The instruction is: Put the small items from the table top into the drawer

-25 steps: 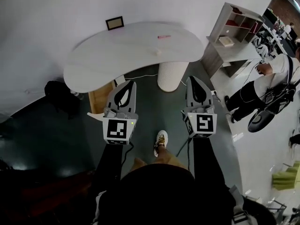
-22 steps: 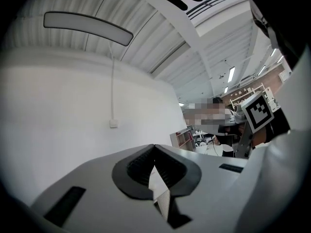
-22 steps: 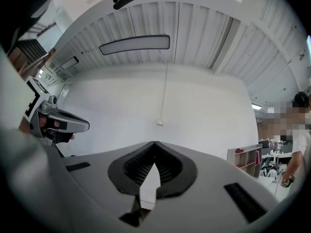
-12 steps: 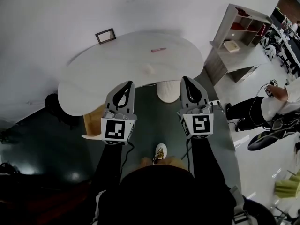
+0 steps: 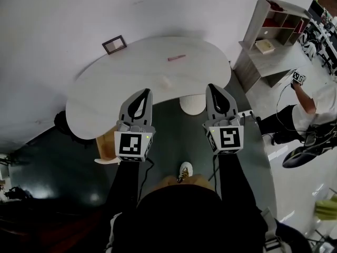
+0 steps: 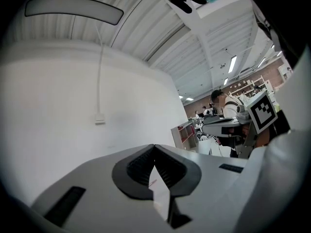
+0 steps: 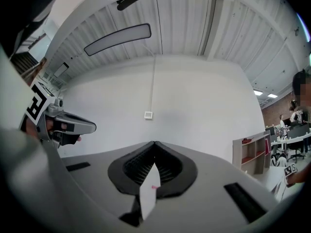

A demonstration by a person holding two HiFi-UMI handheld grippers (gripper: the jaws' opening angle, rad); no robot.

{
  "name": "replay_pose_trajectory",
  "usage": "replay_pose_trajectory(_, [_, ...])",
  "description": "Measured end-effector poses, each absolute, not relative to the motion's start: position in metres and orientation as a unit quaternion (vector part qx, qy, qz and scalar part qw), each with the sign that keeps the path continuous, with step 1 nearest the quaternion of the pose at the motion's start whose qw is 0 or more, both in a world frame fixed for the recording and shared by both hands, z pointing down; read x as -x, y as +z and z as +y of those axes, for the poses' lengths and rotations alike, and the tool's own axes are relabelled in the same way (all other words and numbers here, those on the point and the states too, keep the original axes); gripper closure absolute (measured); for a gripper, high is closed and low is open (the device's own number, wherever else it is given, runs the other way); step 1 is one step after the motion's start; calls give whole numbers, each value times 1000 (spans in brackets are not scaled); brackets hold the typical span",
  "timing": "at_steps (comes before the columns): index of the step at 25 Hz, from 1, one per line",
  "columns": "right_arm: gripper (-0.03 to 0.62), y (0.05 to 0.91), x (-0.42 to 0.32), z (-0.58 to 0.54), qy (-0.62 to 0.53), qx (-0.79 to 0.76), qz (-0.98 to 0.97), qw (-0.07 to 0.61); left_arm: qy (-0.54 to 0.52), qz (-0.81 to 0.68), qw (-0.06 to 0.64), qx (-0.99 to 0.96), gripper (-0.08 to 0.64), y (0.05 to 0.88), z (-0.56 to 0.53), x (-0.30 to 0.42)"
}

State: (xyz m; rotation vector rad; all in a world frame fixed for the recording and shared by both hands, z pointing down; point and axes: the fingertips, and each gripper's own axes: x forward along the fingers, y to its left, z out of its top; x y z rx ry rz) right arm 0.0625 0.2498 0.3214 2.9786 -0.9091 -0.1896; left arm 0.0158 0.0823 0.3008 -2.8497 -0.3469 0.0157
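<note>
A white kidney-shaped table [image 5: 121, 94] carries a pink item [image 5: 176, 58], a small pale item [image 5: 166, 81] and a small framed object [image 5: 114, 45] at its back left. An open wooden drawer [image 5: 104, 144] juts out under the table's near left edge. My left gripper [image 5: 144, 91] [image 6: 154, 147] is shut and empty, its tip over the table's near edge. The right gripper [image 5: 212, 87] [image 7: 154, 143], beside it, is likewise shut with nothing in it. The pink item [image 7: 154, 187] shows through the slit below the right jaws.
The table's ribbed white pedestal [image 5: 192, 104] stands between my grippers. A grey shelf unit [image 5: 268, 36] is at the back right. Near it on the right stands a person [image 5: 310, 109] holding another marker cube. A dark object [image 5: 66, 123] lies on the floor at left.
Both grippers have come forward together, and their tips now overlap the table's near edge. The person at the right has shifted. The jaws stay shut.
</note>
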Motion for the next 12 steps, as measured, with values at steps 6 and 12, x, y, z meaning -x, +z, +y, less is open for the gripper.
replay_pose_trajectory(6, [565,328,-70,248,-56,-955,-290,18,10,-114,129,985,546,306,76,-27])
replay_pose_trajectory(12, [565,328,-75,244,-56,-954,-294,24,13,-102,123,987,546,306,67,-32])
